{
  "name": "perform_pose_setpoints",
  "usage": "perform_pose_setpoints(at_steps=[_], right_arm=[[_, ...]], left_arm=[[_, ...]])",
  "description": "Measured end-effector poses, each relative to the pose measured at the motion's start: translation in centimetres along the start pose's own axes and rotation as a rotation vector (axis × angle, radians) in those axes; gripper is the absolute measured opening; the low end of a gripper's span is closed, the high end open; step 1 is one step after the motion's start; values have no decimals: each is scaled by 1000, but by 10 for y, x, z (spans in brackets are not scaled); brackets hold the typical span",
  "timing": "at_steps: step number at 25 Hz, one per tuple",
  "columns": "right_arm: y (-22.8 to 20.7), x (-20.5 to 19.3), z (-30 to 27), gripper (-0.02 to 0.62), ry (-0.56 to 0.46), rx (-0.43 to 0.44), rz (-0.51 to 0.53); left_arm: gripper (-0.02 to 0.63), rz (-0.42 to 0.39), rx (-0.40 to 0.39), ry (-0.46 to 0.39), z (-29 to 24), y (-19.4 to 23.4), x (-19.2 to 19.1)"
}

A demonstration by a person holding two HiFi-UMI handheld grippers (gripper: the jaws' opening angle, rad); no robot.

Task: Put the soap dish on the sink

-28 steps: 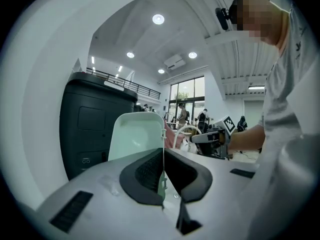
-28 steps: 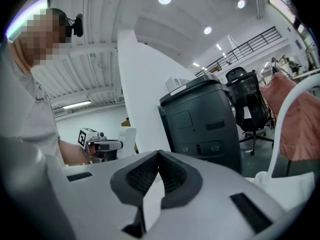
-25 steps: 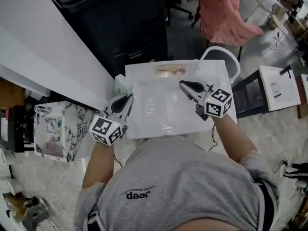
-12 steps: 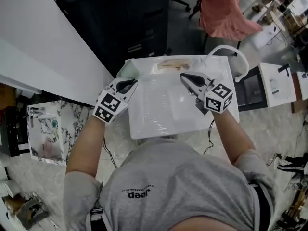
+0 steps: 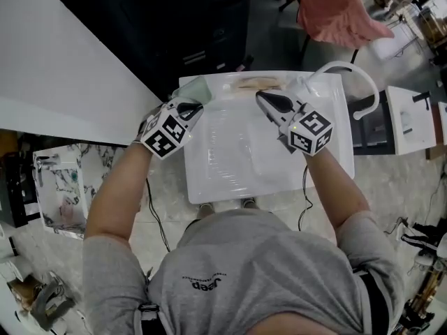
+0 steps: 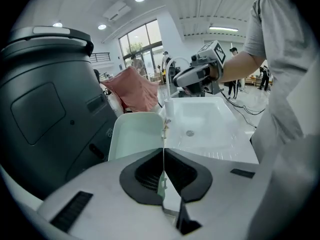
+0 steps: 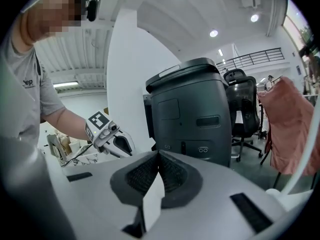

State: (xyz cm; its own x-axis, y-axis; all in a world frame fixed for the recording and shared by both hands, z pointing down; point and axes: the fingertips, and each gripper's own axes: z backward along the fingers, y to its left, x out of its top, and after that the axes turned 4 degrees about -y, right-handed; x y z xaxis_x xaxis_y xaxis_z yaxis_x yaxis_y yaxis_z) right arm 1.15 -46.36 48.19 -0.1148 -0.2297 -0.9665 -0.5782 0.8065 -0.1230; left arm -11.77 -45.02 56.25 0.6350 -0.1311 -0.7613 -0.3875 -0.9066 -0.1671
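Left tool (image 5: 190, 107): jaws pinched shut on the rim of the pale green soap dish (image 5: 198, 89). It has moved from the left edge of the sink (image 5: 230, 180) to its upper-left corner, bringing the dish along. Right tool (image 5: 265, 100): closed, empty, over the upper basin as before.

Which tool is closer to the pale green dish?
Left. The left tool pinches the soap dish by its rim at a corner of the sink; the right tool is apart, to the dish's right.

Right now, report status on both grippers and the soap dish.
Left gripper shut on soap dish rim. Right gripper shut, empty, over sink. Dish at sink's left rear corner, not released. Nothing seen in the way.
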Motion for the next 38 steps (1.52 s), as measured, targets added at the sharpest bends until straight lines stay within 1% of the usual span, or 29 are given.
perform_pose_setpoints(at_steps=[4,9,16,24,33,38], right_arm=[[-13,-12,-15,54,2,-4,-2],[-25,-30,-27,54,13,0,-23],[-40,-47,-40,54,21,6,-54],[-50,-62,-50,54,27,14,-86],[-57,-74,-53,54,42,15,-115],[-57,-75,-50,54,45,15,-124]], left_arm=[[17,-28,-47,61,-30,2,-17],[17,-101,-98,153,-64,6,-40],[17,-171,-158,252,-109,11,-67],[17,-205,-206,352,-142,17,-88],[17,-209,-267,395,-154,13,-104],[18,-211,-283,396,-158,10,-102]])
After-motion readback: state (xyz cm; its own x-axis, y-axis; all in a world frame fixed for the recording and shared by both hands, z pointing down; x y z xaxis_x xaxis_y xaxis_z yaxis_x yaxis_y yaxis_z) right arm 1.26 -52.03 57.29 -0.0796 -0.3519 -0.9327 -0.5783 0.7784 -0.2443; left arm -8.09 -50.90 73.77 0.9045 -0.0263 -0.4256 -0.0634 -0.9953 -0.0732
